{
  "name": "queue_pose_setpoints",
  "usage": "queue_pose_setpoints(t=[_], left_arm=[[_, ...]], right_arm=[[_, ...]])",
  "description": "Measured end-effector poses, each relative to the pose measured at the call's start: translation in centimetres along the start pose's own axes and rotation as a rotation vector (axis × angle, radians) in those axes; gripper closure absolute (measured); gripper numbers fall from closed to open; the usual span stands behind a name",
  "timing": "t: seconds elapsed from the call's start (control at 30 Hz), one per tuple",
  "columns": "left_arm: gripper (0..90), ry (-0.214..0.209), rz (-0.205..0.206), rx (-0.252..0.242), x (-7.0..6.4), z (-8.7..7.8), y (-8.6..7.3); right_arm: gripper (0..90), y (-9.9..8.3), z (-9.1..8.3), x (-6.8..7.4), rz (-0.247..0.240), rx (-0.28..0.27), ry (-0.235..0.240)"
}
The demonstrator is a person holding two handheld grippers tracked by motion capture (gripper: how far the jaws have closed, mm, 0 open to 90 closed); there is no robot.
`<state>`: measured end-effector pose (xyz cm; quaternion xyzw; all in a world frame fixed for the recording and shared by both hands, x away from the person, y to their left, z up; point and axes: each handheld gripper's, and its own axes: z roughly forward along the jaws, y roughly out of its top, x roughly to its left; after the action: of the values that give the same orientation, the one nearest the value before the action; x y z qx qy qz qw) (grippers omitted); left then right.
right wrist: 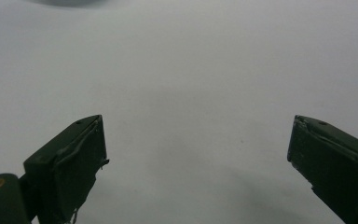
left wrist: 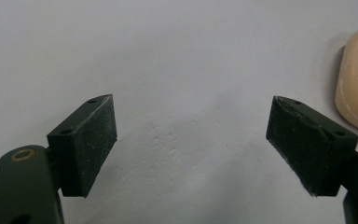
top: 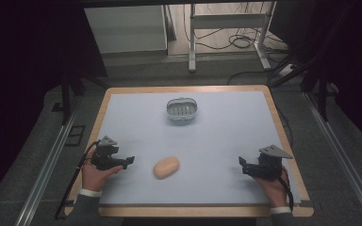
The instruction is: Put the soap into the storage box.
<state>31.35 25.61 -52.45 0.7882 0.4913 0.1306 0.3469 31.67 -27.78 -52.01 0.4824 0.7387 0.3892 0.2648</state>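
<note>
The bread roll (top: pixel 166 167) lies on the table (top: pixel 226 141) near my edge, just beside my left gripper (top: pixel 131 161), whose jaws stand released and empty. My right gripper (top: pixel 241 163), also spread wide, holds nothing, well apart from the roll. A basket (top: pixel 182 109) sits farther back.

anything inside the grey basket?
The grey basket looks empty: its ribbed floor shows, nothing on it. The near wall hides a strip of the floor. The bread roll lies apart.
</note>
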Motion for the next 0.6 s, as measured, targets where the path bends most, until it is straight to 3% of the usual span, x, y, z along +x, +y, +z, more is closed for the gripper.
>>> queue_pose_setpoints(t=[0.1,0.43,0.6], left_arm=[[16.8,0.002,0.001,0.002,0.1,-0.1,0.1],[16.8,-0.009,0.022,-0.001,-0.4,-0.9,0.0],[16.9,-0.017,0.030,0.010,-0.4,-1.1,0.2]], right_arm=[[5.5,-0.2,0.1,-0.2,0.003,0.014,0.009],[8.1,-0.4,-1.2,-0.7,0.040,-0.020,0.014],[8.9,-0.4,-1.3,-0.6,0.026,-0.024,0.025]])
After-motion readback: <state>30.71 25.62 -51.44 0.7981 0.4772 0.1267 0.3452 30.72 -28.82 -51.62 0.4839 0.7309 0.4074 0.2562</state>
